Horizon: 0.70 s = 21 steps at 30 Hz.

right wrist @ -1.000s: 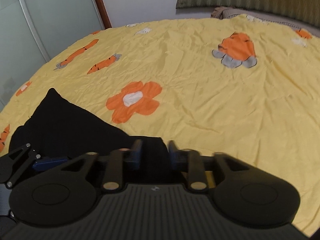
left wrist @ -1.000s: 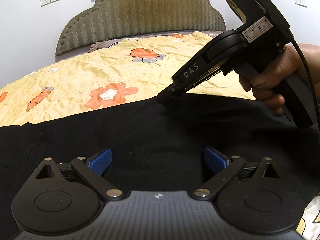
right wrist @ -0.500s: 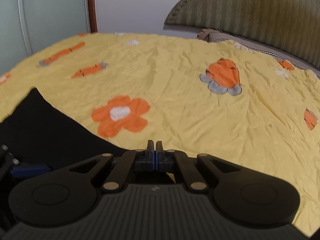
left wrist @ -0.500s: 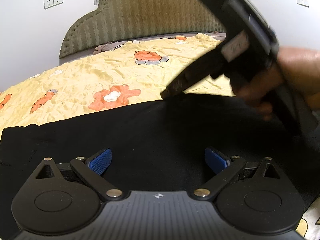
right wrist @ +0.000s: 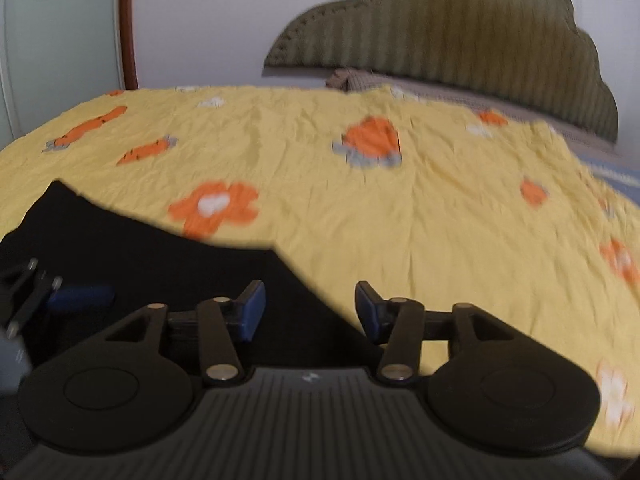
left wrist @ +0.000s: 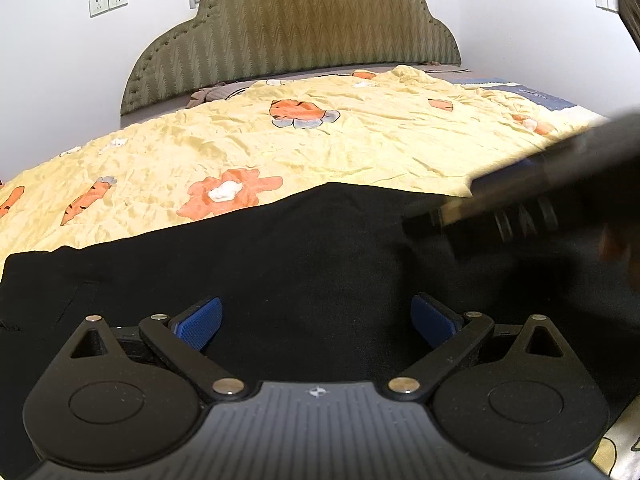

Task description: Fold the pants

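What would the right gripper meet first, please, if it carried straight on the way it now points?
Probably the edge of the black pants, or the yellow bedspread just beyond it. The right gripper is open, angled down at that boundary; blur leaves depth unclear.

bed and bedroom wall
yellow bedspread (left wrist: 360, 152) with orange flowers and carrots; olive padded headboard (left wrist: 296, 28); white wall sockets (left wrist: 107, 0); frosted glass door (right wrist: 60, 48).

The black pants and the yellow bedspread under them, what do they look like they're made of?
The pants look like a soft matte knit or cotton: they lie flat and give no shine. The bedspread looks like thin, slightly glossy woven fabric, perhaps a cotton or polyester blend: it has fine crinkles and printed orange flowers.
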Each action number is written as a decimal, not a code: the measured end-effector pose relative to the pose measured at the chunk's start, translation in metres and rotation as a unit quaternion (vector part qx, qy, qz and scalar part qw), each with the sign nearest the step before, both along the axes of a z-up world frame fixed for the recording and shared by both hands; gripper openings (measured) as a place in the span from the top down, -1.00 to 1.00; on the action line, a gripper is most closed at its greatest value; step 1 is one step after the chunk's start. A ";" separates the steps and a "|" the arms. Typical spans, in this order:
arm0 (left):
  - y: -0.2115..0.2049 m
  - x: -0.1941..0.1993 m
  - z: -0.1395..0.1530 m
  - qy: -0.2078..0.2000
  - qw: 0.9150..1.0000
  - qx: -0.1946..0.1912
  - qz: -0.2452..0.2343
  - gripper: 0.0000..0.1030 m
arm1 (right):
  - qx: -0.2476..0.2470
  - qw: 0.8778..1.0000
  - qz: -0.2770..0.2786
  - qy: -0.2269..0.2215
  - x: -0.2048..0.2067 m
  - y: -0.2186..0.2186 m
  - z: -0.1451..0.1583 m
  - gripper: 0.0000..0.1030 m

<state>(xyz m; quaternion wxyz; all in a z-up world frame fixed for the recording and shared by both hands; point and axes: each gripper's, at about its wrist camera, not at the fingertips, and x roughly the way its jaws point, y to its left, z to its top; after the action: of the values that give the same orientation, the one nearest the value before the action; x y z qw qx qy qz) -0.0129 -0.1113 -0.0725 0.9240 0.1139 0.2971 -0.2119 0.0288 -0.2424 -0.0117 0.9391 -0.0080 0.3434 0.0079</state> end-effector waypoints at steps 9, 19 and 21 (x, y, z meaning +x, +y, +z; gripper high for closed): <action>-0.002 -0.002 -0.001 -0.008 1.000 0.009 0.004 -0.98 | 0.007 0.995 -0.101 0.025 -0.010 -0.024 -0.035 -1.00; -0.003 -0.002 -0.001 -0.011 1.000 0.014 0.008 -0.99 | -0.086 0.964 -0.250 0.032 -0.074 -0.014 -0.022 -1.00; -0.002 -0.002 0.000 -0.009 1.000 0.013 0.009 -0.99 | -0.079 0.965 -0.248 0.015 -0.093 -0.014 -0.023 -1.00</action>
<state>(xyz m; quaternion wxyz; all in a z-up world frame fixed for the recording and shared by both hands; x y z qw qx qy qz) -0.0152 -0.1131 -0.0723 0.9268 0.1256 0.2928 -0.1989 -0.0646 -0.2563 -0.0347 0.9026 0.0029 0.3487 -0.2522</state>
